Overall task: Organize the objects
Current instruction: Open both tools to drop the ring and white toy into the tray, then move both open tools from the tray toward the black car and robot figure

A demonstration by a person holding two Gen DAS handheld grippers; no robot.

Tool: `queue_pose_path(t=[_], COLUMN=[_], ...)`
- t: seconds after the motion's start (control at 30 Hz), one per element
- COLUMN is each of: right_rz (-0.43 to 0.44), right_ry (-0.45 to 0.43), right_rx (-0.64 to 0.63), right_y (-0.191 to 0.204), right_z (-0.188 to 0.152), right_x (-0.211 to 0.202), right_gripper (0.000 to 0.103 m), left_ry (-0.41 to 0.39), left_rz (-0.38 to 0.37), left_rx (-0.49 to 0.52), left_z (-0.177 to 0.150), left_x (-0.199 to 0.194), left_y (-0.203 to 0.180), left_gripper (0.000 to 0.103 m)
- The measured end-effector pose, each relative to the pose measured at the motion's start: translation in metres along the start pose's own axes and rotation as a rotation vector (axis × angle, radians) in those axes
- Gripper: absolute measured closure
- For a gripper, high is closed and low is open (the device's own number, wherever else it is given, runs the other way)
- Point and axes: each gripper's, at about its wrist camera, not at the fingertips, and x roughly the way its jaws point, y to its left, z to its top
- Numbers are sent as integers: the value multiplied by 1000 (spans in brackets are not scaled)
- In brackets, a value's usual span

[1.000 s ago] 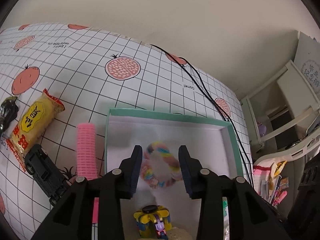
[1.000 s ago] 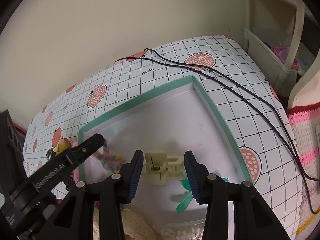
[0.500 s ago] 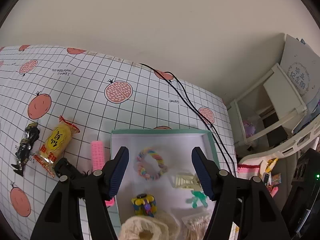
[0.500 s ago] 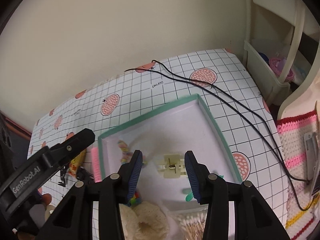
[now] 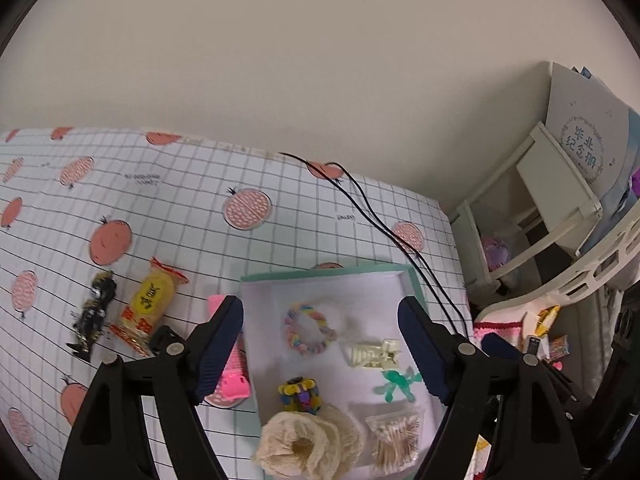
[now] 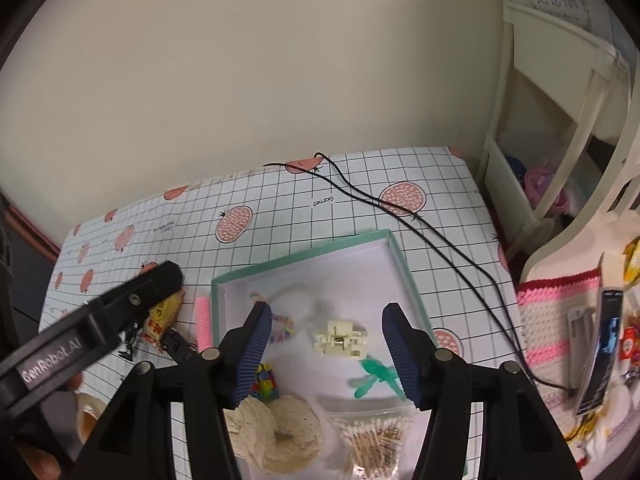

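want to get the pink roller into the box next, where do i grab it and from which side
Grip the pink hair roller across its middle, coming straight down from above with the left gripper. It lies flat beside the box's green wall, so set the jaws across its width, one finger slipping between roller and wall.

A green-rimmed white tray (image 5: 412, 280) holds a pastel bracelet (image 5: 308, 330) at ten o'clock, cream hair clip (image 5: 374, 354) centre-right, cream scrunchie (image 5: 308, 446) at seven.
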Motion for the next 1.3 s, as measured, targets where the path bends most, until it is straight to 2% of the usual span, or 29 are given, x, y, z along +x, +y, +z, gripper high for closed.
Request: queue_pose_path(t=[0.07,0.23,0.33,0.4,0.5,1.07,1.3], right_rz=[-1,-7,-6,-8,-13,-8,29], right_ry=[-1,-4,1,3,1,11,20], right_rx=[-1,-14,-19,-20,-24,-18,-43], right_y=[0,1,1,1,2,7,26], right_z=[0,1,0,-1,-1,-1,0], right_x=[0,2,5,7,8,13,18], right_gripper=[33,18,16,14,0,0,0], left_ry=[-13,-24,-35,-47,-51,-41,-28], left_rz=[22,43,51,57,58,66,59], left_rx=[-7,-32,-52,-64,-82,-102,-154], left_z=[1,6,8,10,12,16,20], left_x=[-2,-2,-2,-4,-5,-7,-15], left_y=[3,15,21,26,32,46,83], left_gripper=[14,13,11,3,3,3,3])
